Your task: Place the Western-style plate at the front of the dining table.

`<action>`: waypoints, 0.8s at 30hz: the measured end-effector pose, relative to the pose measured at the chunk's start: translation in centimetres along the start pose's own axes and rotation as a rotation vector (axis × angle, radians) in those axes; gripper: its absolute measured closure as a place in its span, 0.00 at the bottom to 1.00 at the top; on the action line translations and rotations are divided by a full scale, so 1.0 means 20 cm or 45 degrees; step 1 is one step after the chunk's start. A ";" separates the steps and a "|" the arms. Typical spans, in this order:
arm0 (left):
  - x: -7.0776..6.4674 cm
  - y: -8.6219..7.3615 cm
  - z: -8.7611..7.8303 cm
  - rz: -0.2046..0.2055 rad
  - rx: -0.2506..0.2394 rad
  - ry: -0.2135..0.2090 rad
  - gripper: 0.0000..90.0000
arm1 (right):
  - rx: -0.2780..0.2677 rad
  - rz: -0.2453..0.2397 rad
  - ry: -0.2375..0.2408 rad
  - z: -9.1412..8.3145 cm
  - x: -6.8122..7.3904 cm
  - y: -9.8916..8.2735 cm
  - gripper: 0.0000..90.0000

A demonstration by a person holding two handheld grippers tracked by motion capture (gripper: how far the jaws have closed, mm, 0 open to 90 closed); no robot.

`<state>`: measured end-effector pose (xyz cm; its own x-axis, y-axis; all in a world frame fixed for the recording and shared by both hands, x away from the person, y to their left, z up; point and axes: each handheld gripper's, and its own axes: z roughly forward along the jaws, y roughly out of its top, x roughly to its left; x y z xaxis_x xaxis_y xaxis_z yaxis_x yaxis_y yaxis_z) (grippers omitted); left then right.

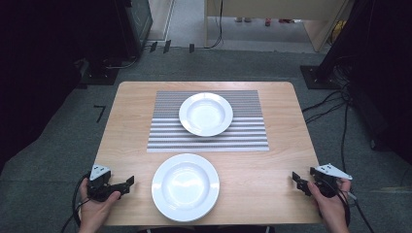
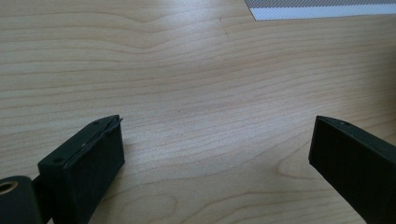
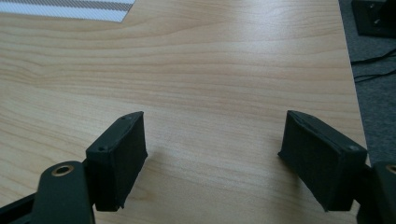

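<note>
Near worktop edge, white plate between left gripper and right gripper, both spread, empty, second plate on far striped mat

right claw: jaws wide apart, nothing between | over bare table | striped placemat corner far-left

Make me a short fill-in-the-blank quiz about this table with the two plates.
1. The far plate sits on a ____ placemat.
2. The near plate rests directly on the ____ table.
3. The jaws of the left gripper and the right gripper stand ____.

Missing words: striped; wooden; open
</note>
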<state>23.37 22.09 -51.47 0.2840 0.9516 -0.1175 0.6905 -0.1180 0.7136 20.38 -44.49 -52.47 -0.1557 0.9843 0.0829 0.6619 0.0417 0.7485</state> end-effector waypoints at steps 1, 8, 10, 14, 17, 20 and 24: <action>-0.01 0.00 0.00 0.018 0.006 0.012 0.04 | 0.013 -0.026 -0.023 0.00 0.02 0.00 0.22; -0.05 -0.01 0.02 0.116 0.032 0.099 0.04 | 0.029 -0.043 -0.053 0.02 0.04 0.00 0.18; -0.06 -0.01 0.02 0.120 0.028 0.098 0.04 | 0.030 -0.042 -0.054 0.02 0.04 0.00 0.18; -0.06 -0.01 0.02 0.124 0.023 0.093 0.04 | 0.029 -0.043 -0.054 0.02 0.04 0.00 0.18; -0.05 -0.02 0.02 0.128 0.022 0.090 0.04 | 0.030 -0.043 -0.054 0.02 0.04 0.00 0.18; -0.05 -0.02 0.02 0.127 0.021 0.090 0.04 | 0.030 -0.043 -0.054 0.02 0.04 0.00 0.18; -0.05 -0.02 0.02 0.127 0.017 0.089 0.04 | 0.033 -0.039 -0.057 0.02 0.04 0.01 0.16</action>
<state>23.11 20.99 -51.89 0.3047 0.9525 0.0022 0.6703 -0.2161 0.7100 20.60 -43.60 -52.56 -0.1437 0.9892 0.0300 0.6760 0.0760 0.7330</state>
